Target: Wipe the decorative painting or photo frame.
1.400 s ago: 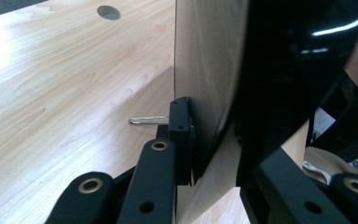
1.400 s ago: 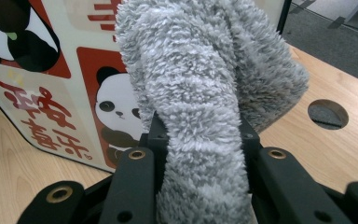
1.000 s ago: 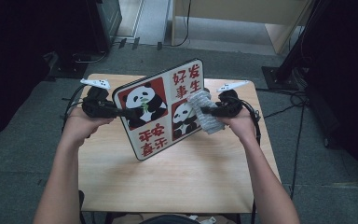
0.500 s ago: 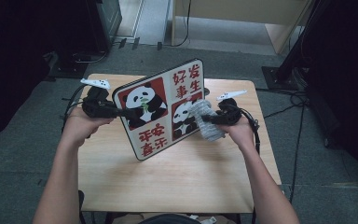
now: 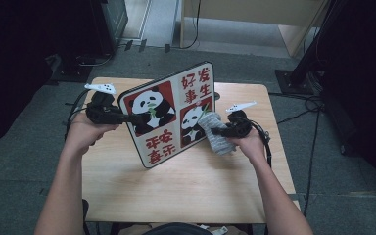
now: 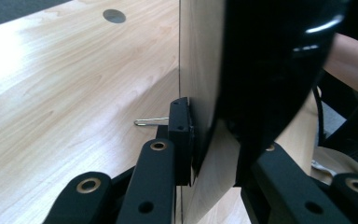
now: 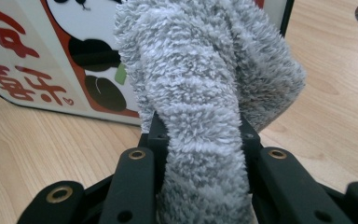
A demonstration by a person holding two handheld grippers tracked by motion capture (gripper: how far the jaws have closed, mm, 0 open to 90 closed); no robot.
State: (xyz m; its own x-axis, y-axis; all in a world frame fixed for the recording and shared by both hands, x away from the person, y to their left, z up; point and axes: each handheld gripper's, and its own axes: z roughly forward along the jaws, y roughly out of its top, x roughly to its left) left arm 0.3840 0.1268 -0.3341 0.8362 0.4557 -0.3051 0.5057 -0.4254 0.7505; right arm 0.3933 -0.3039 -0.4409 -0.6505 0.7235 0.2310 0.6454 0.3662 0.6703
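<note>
The right gripper (image 5: pixel 214 129), jaws clamped on a fluffy grey cloth (image 5: pixel 215 133), has slid down the glossy square panda-print board (image 5: pixel 169 112); wiping continues. The left gripper (image 5: pixel 127 117) pinches the board's edge, upright on the wooden worktop (image 5: pixel 186 191).

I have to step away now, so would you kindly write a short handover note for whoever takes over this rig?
Left tool: shut on the left edge of the panda board, holding it upright with its lower edge on the wooden table.
Right tool: shut on the grey fluffy cloth, which lies against the board's lower right panda panel.
Done: board propped, cloth at its face.
Left: judging by this, probably wiping the rest of the face, then laying board and cloth down.
</note>
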